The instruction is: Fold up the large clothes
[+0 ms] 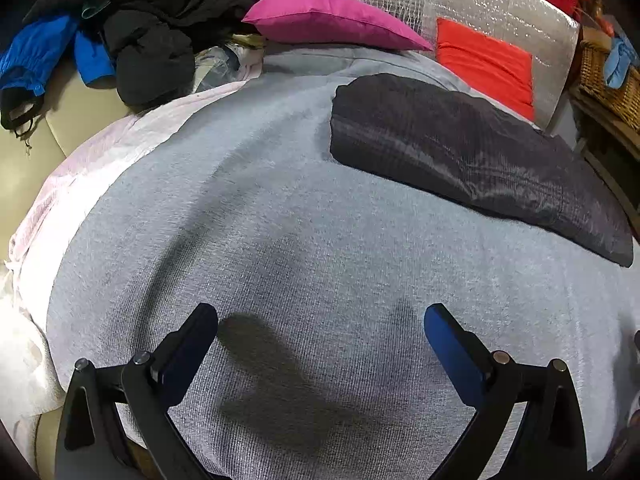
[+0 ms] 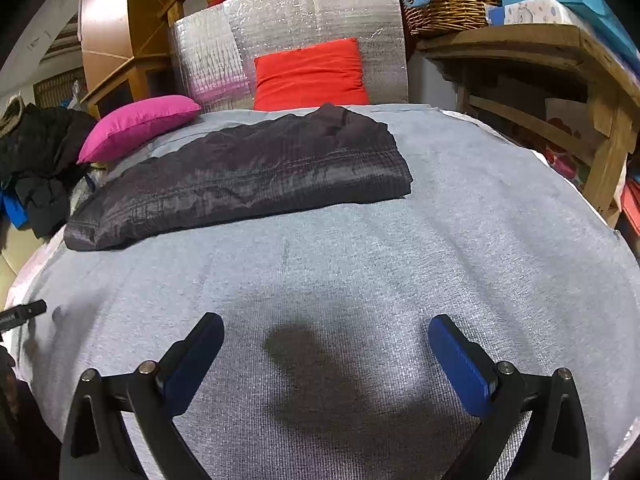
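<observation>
A dark grey shiny garment (image 1: 472,156) (image 2: 248,172) lies folded into a long flat bundle across the far part of the grey cloth surface (image 1: 280,240) (image 2: 460,240). My left gripper (image 1: 320,320) hovers open above bare grey cloth, well short of the garment, nothing between its blue-padded fingers. My right gripper (image 2: 326,330) is likewise open over bare cloth, the garment lying beyond it toward the far left. A black tip of the left gripper (image 2: 24,314) pokes in at the left edge of the right wrist view.
A magenta cushion (image 1: 332,20) (image 2: 140,124) and a red cushion (image 1: 488,64) (image 2: 312,74) rest at the far end against a silver foil panel (image 2: 304,12). Black and blue clothes (image 1: 132,36) pile up on the left. A wooden shelf (image 2: 560,80) with a wicker basket (image 2: 452,0) stands on the right.
</observation>
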`<state>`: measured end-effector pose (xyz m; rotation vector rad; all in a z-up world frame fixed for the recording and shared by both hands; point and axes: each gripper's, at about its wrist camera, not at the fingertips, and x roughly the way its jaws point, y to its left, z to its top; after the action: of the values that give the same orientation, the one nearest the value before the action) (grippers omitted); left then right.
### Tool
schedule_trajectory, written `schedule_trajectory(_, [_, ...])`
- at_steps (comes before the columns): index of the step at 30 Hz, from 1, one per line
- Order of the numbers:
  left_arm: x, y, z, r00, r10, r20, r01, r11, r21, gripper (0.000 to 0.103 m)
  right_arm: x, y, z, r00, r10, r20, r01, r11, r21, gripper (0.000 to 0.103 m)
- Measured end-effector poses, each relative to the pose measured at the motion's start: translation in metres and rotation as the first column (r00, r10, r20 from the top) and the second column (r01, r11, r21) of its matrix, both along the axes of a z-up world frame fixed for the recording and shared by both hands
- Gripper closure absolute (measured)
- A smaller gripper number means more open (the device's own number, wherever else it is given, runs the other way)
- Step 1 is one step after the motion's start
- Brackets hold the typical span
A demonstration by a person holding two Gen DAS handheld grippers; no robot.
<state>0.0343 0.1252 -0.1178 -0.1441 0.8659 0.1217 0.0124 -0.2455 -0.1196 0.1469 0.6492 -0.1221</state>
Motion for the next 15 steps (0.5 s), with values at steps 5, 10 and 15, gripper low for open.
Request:
schedule_trajectory(5, [-0.006,0.008,0.007,0.998,0.034,0.043,-0.033,0.999,-0.039,0.001,-0.002,0.005,0.004,1.000,0.008,-0.003,-0.008,1.000,-0.027,0.000])
schedule_trajectory(10, [0.016,0.019,0.023,0.993,0.085,0.077,-0.073,0.987,-0.145,0.001,0.010,0.004,0.023,1.000,0.005,0.007,-0.005,1.000,-0.030,0.000])
schedule_trajectory(15, [0.074,0.006,0.050,0.989,0.039,0.143,-0.030,0.997,-0.065,0.001,0.046,0.012,0.057,0.997,0.043,0.070,-0.038,0.996,-0.077,0.000])
